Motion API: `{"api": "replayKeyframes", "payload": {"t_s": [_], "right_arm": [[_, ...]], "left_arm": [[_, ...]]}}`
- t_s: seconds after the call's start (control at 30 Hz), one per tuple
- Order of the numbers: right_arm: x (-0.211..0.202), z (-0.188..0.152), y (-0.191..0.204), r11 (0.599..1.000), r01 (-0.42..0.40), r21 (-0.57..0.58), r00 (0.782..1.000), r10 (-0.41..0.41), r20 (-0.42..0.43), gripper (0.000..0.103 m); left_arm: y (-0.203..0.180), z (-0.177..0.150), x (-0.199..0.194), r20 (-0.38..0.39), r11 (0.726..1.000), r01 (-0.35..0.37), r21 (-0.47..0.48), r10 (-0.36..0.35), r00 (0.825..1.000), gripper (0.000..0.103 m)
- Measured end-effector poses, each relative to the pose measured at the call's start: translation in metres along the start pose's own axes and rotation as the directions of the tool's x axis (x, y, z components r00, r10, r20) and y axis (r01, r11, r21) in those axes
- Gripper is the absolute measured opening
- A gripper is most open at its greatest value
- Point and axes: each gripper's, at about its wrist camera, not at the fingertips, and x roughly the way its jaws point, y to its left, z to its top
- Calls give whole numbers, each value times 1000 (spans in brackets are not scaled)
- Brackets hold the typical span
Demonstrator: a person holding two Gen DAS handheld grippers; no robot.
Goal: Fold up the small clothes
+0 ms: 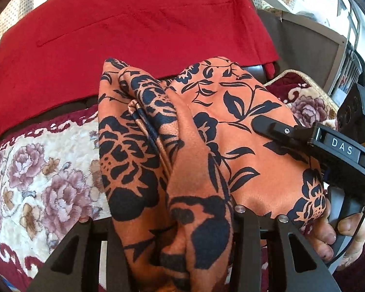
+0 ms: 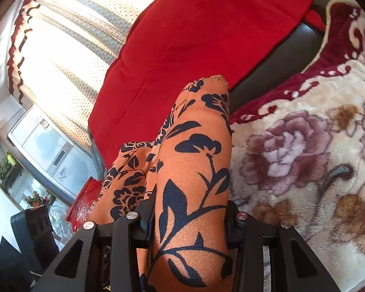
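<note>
The orange garment with the black floral print (image 1: 182, 165) was up off the surface, bunched and draped between the two tools rather than lying flat. In the left wrist view the cloth ran straight down into the left gripper (image 1: 180, 255), whose jaws were clamped on a thick gathered fold of it. The right gripper (image 1: 275, 126) showed at the right edge of that same view, one finger lying against the fabric's outer face, with the person's hand (image 1: 348, 231) wrapped round its handle. The right wrist view bore this out — a rounded roll of the orange cloth filled the space between the jaws, which were closed on it (the pads themselves were hidden under the fabric).

Beneath and beyond lay a plush floral blanket (image 2: 304, 150) in cream and maroon, and behind it a red garment (image 1: 133, 29) spread fairly flat over a dark surface, its edges straight enough to suggest it was already folded, though I could not be sure.

As a judgement, the orange piece was early in its fold — held at two points and lifted, but still crumpled, with no clean crease or squared edge showing. What seemed left was to spread it out on the blanket, bring the halves together and set it down neatly
</note>
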Motion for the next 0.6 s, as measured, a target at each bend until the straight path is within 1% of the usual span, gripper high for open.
{"api": "replayKeyframes", "payload": {"t_s": [0.17,0.27,0.3,0.33,0.37,0.4,0.47,0.53,0.6], "right_arm": [[7,-4,-11,999,2,34,1000,-1,-11,41],[17,-7,-18,998,11,62,999,-9,-41,41],[23,-9,-21,997,24,77,998,-19,-62,41],[27,-10,-23,995,39,87,997,-33,-76,41],[29,-11,-26,994,55,95,995,-47,-86,41],[32,-12,-29,992,66,107,994,-55,-98,43],[33,-12,-31,989,89,117,991,-75,-113,51],[30,-11,-27,987,119,107,988,-107,-112,53],[21,-9,-22,984,154,89,985,-146,-93,54]], "left_arm": [[-4,10,17,-24,1000,-15,-6,15,1000,42],[3,5,25,-62,1000,-24,-17,23,998,43],[3,5,30,-72,999,-27,-21,25,997,43],[7,4,36,-81,999,-30,-26,27,996,46],[9,3,37,-84,999,-31,-29,28,996,52],[11,3,38,-86,999,-38,-35,35,996,56],[15,1,36,-97,998,-44,-50,39,994,65],[21,2,30,-116,997,-51,-64,43,992,72],[28,1,18,-125,995,-50,-85,39,991,74]]}}
